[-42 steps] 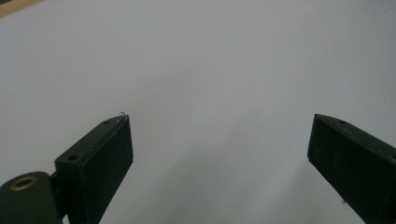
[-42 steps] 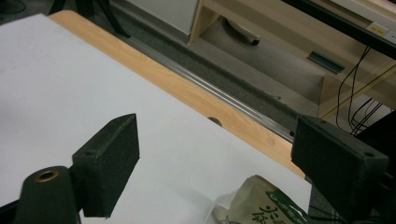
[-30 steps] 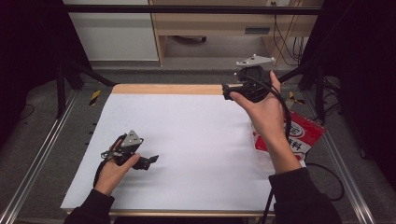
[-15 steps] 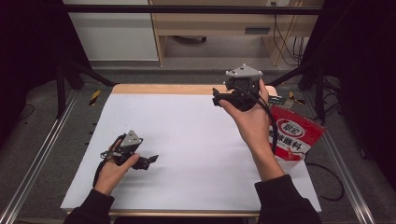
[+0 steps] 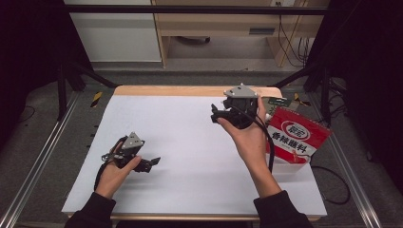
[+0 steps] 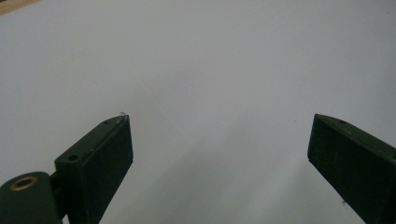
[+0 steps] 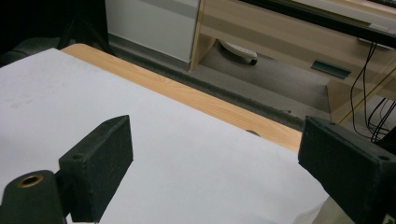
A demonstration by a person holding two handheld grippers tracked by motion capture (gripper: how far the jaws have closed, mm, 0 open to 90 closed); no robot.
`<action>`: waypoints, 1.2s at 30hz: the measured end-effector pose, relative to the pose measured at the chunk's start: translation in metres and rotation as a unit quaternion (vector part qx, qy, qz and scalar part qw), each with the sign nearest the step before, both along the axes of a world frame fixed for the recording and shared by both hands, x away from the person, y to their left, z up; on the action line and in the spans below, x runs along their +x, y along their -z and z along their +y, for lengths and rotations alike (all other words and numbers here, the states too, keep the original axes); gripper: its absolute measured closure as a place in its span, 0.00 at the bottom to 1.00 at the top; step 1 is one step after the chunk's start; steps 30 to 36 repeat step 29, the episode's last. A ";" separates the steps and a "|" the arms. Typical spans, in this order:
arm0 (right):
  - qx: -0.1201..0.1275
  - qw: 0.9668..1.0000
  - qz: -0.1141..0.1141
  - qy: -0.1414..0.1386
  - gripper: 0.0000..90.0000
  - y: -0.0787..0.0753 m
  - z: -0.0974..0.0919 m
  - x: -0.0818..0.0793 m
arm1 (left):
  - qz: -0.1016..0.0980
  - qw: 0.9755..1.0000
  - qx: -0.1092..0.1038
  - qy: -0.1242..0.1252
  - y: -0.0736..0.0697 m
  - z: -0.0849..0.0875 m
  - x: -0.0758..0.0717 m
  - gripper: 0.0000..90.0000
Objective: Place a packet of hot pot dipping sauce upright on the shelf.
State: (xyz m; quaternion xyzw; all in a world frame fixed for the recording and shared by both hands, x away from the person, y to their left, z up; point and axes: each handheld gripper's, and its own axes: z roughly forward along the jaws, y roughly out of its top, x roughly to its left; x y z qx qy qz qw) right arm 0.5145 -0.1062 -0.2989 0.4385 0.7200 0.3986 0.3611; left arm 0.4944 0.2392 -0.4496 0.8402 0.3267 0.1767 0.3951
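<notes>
A: Where did the left gripper [image 5: 151,164] sit?

B: Low on the white sheet [image 5: 190,142], at about eight o'clock from the table's middle, resting on or just above the paper in the person's left hand [image 5: 114,171]. Its jaws pointed toward three o'clock. In the left gripper view the jaws stood wide apart with bare white sheet [image 6: 210,70] between them, holding nothing.

A: And the right gripper [image 5: 216,114]?

B: Lifted off the sheet at about one o'clock from the middle, held up in the right hand [image 5: 247,137], its grey plate on top and its cable trailing down along the forearm. Its jaws faced nine o'clock. The right gripper view showed them spread wide too, empty, with the sheet [image 7: 140,154] and the wooden table edge [image 7: 196,100] beyond them.

A: What lay nearest to it?

B: A red and white packet [image 5: 297,137], at three o'clock from the right hand, just beside the wrist at the sheet's right edge and reaching past it. It was tilted, printed side up. A small green item lay at its upper end; I couldn't tell what it was. The right gripper was near the packet but apart from it.
</notes>
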 end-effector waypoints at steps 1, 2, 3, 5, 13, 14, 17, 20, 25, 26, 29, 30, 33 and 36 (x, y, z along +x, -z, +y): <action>0.002 1.000 -0.002 0.001 0.12 0.003 0.001 -0.001 | 0.000 1.000 0.000 0.000 0.000 0.000 0.000 0.08; 0.002 1.000 0.000 0.000 0.12 0.007 0.001 -0.002 | 0.000 1.000 0.000 0.000 0.000 0.000 0.000 0.08; 0.002 1.000 0.001 -0.001 0.12 0.009 0.001 -0.003 | -0.001 1.000 -0.001 0.000 0.000 0.000 0.000 0.08; 0.004 1.000 0.006 -0.003 0.12 0.018 0.003 -0.005 | -0.001 1.000 -0.001 0.000 0.000 0.000 0.000 0.08; 0.011 1.000 0.016 -0.007 0.11 0.047 0.005 -0.014 | 0.000 1.000 -0.001 -0.002 0.000 0.001 0.000 0.08; 0.010 1.000 0.019 -0.011 0.11 0.052 0.006 -0.015 | 0.000 1.000 -0.001 -0.002 0.000 0.001 0.000 0.08; 0.004 1.000 0.025 -0.013 0.11 0.069 0.006 -0.016 | 0.000 1.000 0.001 -0.004 0.001 0.001 0.000 0.08; 0.000 0.999 0.037 -0.015 0.10 0.085 0.008 -0.016 | 0.001 1.000 0.002 -0.004 0.002 0.001 0.001 0.08; 0.000 0.998 0.054 -0.024 0.10 0.106 0.010 -0.017 | 0.001 1.000 0.009 -0.005 0.003 0.001 0.001 0.08; 0.002 0.998 0.054 -0.023 0.10 0.111 0.010 -0.018 | 0.001 1.000 0.010 -0.004 0.004 0.001 0.001 0.08; -0.001 0.997 0.064 -0.035 0.09 0.123 0.009 -0.021 | 0.000 1.000 0.005 -0.005 0.003 0.001 0.001 0.08; -0.001 0.997 0.064 -0.035 0.09 0.123 0.009 -0.021 | 0.000 1.000 0.005 -0.005 0.003 0.001 0.001 0.08; -0.001 0.997 0.064 -0.035 0.09 0.123 0.009 -0.021 | 0.000 1.000 0.005 -0.005 0.003 0.001 0.001 0.08; -0.001 0.997 0.064 -0.035 0.09 0.123 0.009 -0.021 | 0.000 1.000 0.005 -0.005 0.003 0.001 0.001 0.08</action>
